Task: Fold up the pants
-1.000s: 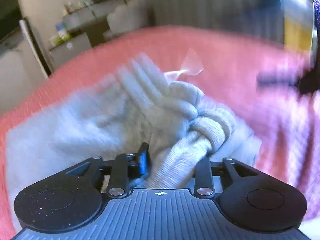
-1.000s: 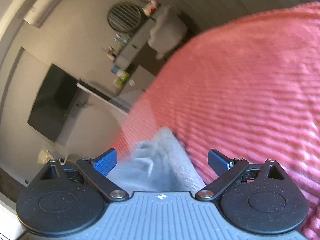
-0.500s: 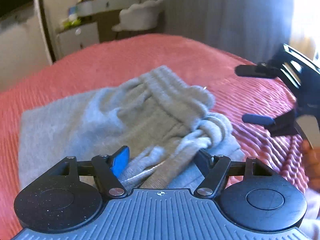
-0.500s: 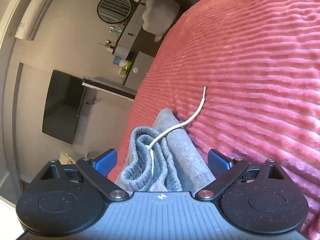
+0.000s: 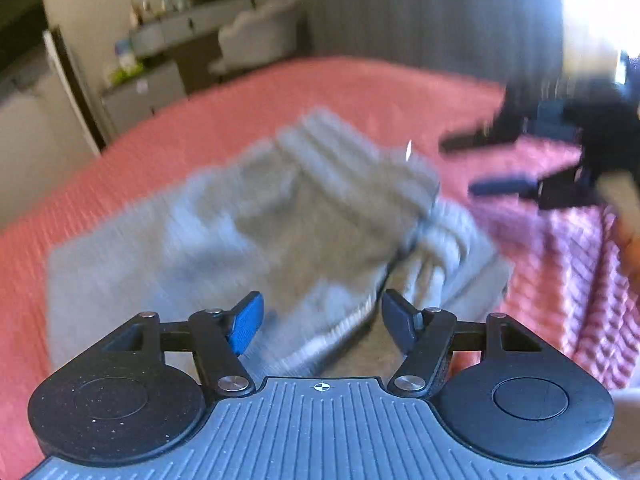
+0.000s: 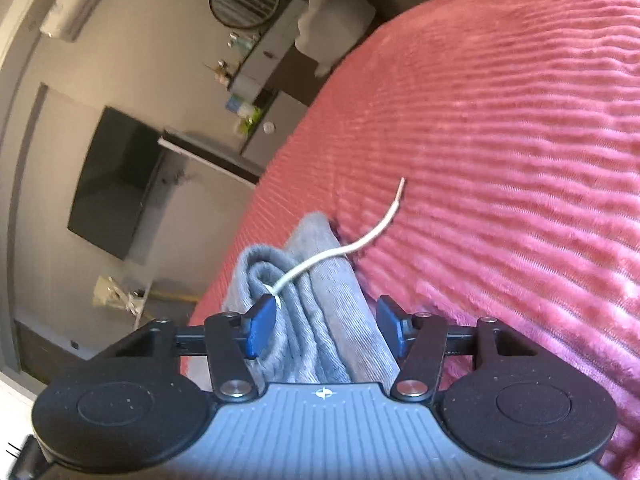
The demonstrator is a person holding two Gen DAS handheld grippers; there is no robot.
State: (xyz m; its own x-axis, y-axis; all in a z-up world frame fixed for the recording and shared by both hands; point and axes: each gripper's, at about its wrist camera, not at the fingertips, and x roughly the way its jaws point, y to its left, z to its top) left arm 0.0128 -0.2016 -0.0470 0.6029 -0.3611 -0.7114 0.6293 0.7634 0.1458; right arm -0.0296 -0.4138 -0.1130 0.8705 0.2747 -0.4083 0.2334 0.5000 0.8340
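Observation:
The grey pants (image 5: 288, 216) lie bunched on the pink bedspread (image 5: 360, 88), ribbed waistband toward the right. My left gripper (image 5: 324, 326) hovers over their near edge. Its jaws stand apart and are closing slightly, with the cloth below them and not pinched. In the right wrist view a folded bundle of the pants (image 6: 320, 320) with the white drawstring (image 6: 360, 240) runs between the pads of my right gripper (image 6: 326, 328). Its jaws are closing around the bundle, and no firm pinch shows. The right gripper (image 5: 484, 166) also shows in the left wrist view, beside the waistband's right end.
The bedspread (image 6: 500, 140) stretches away beyond the pants. Past the bed's far edge stand a grey dresser (image 5: 172, 40) with bottles, a pale chair (image 5: 256, 44) and a wall television (image 6: 116, 184). A hand (image 5: 628, 240) shows at the right edge.
My left gripper has let go of the cloth it pinched and drawn back a little. My right gripper's jaws have come in from wide open around the waistband bundle.

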